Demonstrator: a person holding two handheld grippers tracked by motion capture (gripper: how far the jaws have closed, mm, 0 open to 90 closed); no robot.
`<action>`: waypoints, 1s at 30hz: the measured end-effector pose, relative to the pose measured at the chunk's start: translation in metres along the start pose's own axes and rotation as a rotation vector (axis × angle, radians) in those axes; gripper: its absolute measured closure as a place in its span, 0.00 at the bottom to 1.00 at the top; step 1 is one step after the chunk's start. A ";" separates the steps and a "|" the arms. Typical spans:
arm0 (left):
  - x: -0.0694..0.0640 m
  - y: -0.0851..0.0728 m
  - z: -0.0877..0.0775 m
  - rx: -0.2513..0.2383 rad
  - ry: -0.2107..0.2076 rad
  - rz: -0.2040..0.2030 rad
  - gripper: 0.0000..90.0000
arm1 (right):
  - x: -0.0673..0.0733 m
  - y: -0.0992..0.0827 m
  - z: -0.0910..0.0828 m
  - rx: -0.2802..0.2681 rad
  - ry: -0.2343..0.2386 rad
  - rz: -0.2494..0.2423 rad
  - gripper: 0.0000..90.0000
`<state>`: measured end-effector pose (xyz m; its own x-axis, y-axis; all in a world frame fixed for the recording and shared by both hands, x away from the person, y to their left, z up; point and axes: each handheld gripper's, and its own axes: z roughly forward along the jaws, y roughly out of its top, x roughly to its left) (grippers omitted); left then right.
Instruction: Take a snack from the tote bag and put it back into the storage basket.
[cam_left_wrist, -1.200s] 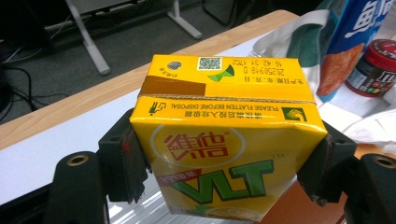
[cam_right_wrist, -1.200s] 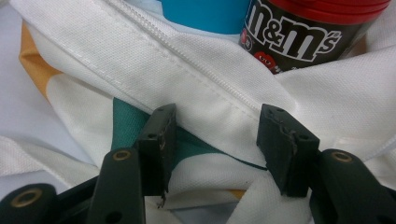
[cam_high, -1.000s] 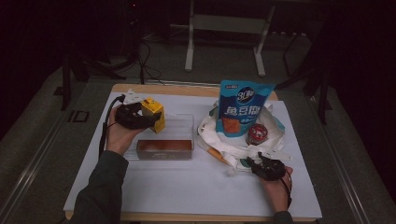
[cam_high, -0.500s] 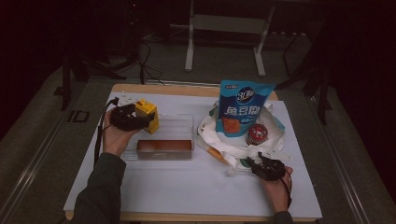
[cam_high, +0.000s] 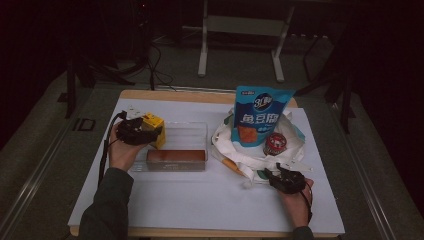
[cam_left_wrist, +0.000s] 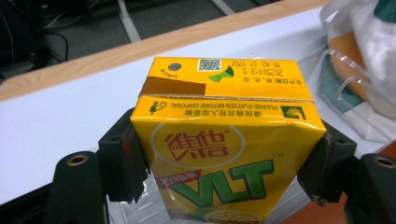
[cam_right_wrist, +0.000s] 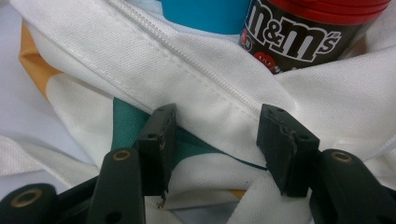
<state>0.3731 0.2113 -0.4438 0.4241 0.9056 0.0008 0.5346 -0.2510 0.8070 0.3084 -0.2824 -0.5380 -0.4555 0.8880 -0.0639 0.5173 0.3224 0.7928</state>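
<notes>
At the left of the tabletop (cam_high: 200, 200), the left claw (cam_high: 150, 134) is clamped across the narrow width of a yellow drink carton (cam_left_wrist: 224, 154), one jaw pressed on each side wall. In the high view the carton (cam_high: 154, 129) stands upright, its long axis vertical, at the left end of a clear plastic tray (cam_high: 185, 131), whose near part holds a brown block (cam_high: 176, 156). Whether the carton's base already rests in the tray I cannot tell.

The white tote bag (cam_high: 250, 150) lies well to the right of the carton, with a blue snack pouch (cam_high: 260, 117) and a red-lidded candy jar (cam_high: 275, 144) standing in it. The right claw (cam_high: 281, 176) is the nearer to it: its jaws stand apart astride a fold of the bag's zippered rim (cam_right_wrist: 210, 112) without pinching it. So the likely next move, I judge, carries the carton rightward across the tray toward the bag's mouth.
</notes>
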 end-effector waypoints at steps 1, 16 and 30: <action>0.001 -0.001 0.001 0.003 -0.002 -0.002 0.31 | 0.000 0.000 0.000 0.000 0.000 0.000 0.53; 0.004 -0.013 0.005 0.051 0.020 0.007 0.31 | 0.000 0.000 0.000 0.000 0.000 0.000 0.52; 0.008 -0.026 0.006 0.092 0.060 0.015 0.31 | 0.000 0.000 0.000 0.000 -0.001 -0.001 0.52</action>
<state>0.3669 0.2233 -0.4689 0.3896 0.9196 0.0499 0.5949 -0.2927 0.7486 0.3083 -0.2824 -0.5380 -0.4553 0.8880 -0.0647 0.5167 0.3228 0.7930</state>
